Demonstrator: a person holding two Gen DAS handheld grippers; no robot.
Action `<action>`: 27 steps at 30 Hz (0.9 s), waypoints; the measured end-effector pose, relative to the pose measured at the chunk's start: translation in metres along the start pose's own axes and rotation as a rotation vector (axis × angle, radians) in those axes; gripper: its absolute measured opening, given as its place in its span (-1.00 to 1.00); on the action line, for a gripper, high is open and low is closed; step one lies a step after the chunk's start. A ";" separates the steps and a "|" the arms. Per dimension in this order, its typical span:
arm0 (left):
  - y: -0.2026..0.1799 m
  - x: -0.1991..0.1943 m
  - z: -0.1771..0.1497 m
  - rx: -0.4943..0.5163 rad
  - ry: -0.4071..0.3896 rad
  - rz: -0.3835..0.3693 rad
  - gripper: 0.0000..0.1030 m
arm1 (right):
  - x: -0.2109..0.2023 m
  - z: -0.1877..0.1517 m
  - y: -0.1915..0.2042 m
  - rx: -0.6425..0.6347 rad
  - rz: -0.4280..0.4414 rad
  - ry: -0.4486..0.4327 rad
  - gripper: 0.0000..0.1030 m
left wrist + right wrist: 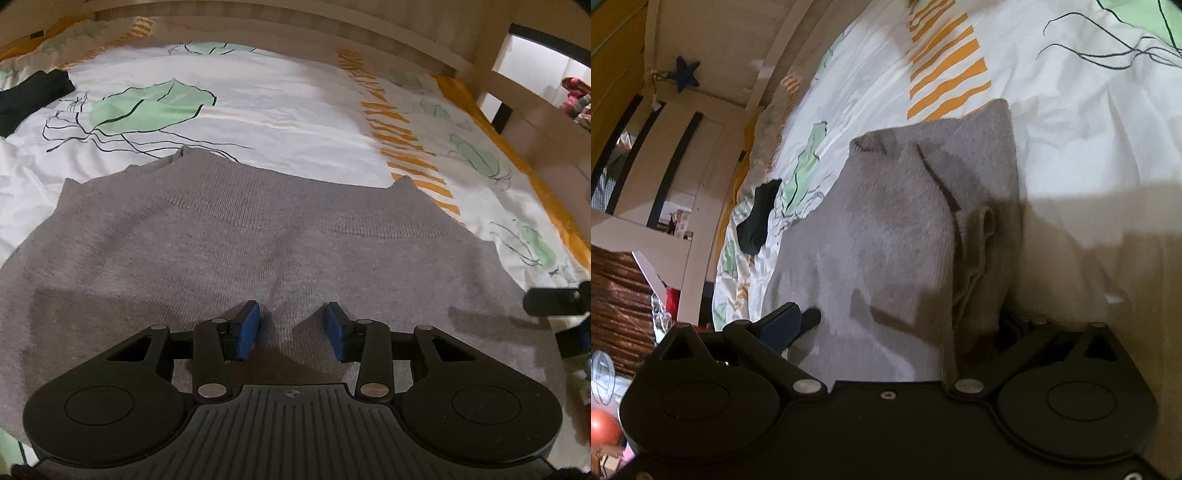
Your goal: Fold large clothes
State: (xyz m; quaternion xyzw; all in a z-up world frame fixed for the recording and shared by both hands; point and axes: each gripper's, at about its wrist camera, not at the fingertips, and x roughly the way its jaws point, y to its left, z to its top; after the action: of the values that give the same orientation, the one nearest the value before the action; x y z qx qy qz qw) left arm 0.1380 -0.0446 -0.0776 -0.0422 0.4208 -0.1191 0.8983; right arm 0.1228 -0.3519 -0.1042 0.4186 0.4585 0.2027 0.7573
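A grey knit sweater [229, 236] lies flat on the bed, its ribbed band towards the far side. My left gripper [291, 325] is open, its blue pads [248, 328] just above the sweater's near part, holding nothing. In the right wrist view the same sweater [886, 229] lies with a folded edge on its right side. My right gripper [894, 332] is open wide over that near edge; its left finger [783, 325] shows, the right one is hidden under the fabric fold. The right gripper's tip shows in the left wrist view [557, 301].
The bed has a white sheet [295, 96] with green leaf and orange stripe prints. A black garment [29, 96] lies at the far left; it also shows in the right wrist view [759, 218]. A wooden bed frame [491, 74] runs along the far side.
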 end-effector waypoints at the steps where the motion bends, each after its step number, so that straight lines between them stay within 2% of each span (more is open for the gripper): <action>1: 0.001 0.000 -0.002 0.000 -0.005 -0.003 -0.23 | 0.000 -0.001 0.001 -0.005 0.000 0.002 1.00; 4: 0.001 -0.001 -0.006 0.007 -0.025 -0.007 -0.23 | 0.001 -0.006 0.005 -0.034 -0.006 0.011 0.95; 6: 0.000 -0.001 -0.007 0.011 -0.034 -0.008 -0.23 | 0.004 -0.008 0.009 -0.072 -0.039 0.028 0.44; 7: 0.000 -0.001 -0.007 0.009 -0.035 -0.010 -0.23 | 0.006 -0.011 0.010 -0.079 -0.059 0.038 -0.15; 8: 0.001 -0.002 -0.007 0.007 -0.033 -0.015 -0.23 | 0.010 -0.015 0.010 -0.077 -0.075 0.049 -0.45; 10: 0.003 -0.008 -0.005 0.005 -0.032 -0.028 -0.25 | 0.013 -0.020 0.011 -0.072 -0.080 0.046 -0.48; 15: 0.009 -0.039 -0.016 0.004 -0.060 -0.059 -0.25 | -0.005 -0.022 0.027 -0.081 -0.067 -0.038 -0.51; 19: 0.008 -0.021 -0.028 0.080 -0.008 -0.065 -0.23 | -0.015 -0.023 0.053 -0.108 -0.082 -0.084 -0.52; 21: 0.011 -0.019 -0.024 0.073 -0.002 -0.085 -0.24 | -0.017 -0.020 0.071 -0.135 -0.096 -0.092 -0.52; 25: 0.035 -0.028 -0.008 0.001 0.051 -0.186 -0.24 | -0.008 -0.015 0.126 -0.233 -0.107 -0.089 -0.52; 27: 0.052 -0.038 -0.001 -0.035 0.054 -0.188 -0.24 | 0.000 -0.014 0.155 -0.283 -0.103 -0.080 -0.52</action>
State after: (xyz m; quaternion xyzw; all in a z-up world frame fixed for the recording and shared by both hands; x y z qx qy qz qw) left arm 0.1231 0.0155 -0.0590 -0.0938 0.4411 -0.1966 0.8706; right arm 0.1227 -0.2579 0.0200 0.2915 0.4155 0.2094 0.8358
